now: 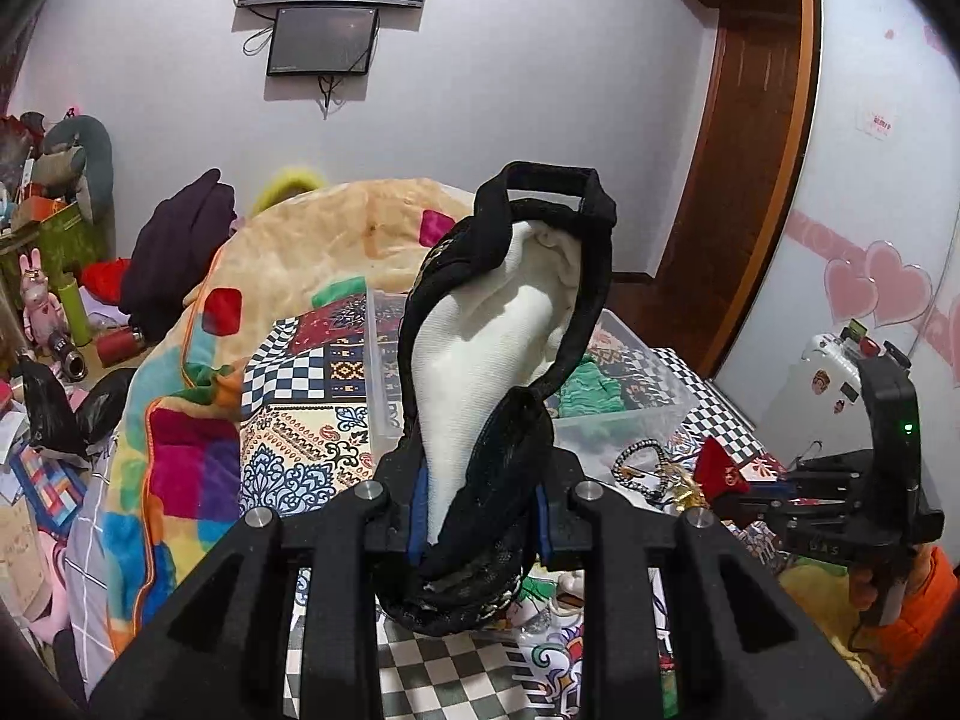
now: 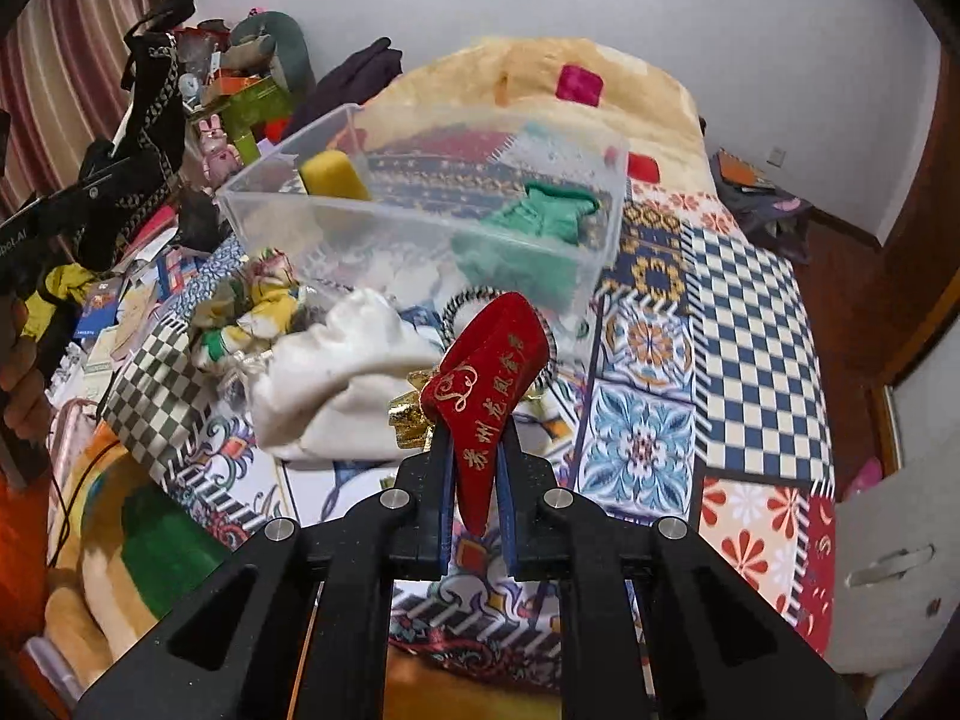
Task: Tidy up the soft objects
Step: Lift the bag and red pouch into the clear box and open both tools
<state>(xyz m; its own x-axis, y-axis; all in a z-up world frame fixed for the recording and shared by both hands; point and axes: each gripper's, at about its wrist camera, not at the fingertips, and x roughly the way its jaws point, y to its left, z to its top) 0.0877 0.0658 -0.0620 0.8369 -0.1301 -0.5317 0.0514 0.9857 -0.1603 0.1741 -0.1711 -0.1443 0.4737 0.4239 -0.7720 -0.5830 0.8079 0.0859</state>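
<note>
Reading the writing first: gold embroidered Chinese characters and a gold curl emblem run along the red velvet pouch (image 2: 489, 387); I cannot make out the characters reliably. The right gripper (image 2: 477, 501) is clenched on this pouch's lower end, so the pouch stands up between the fingers, above the patchwork-print bed cover (image 2: 750, 312). The left gripper (image 1: 477, 516) is clenched on one black fabric bag with a cream-white lining (image 1: 498, 360); the bag rises upright from the fingers, its black loop handle at the top. One clear plastic storage box (image 2: 420, 222) sits on the cover toward the bed's far end, beyond both grippers; inside it lie one yellow sponge-like block (image 2: 333, 175) near its left wall and one green knitted piece (image 2: 540, 222) toward its right. Between box and right gripper, on the cover, lie one cream-white cloth bundle (image 2: 342, 384) and one yellow-and-green floral cloth (image 2: 252, 312), touching each other.
</note>
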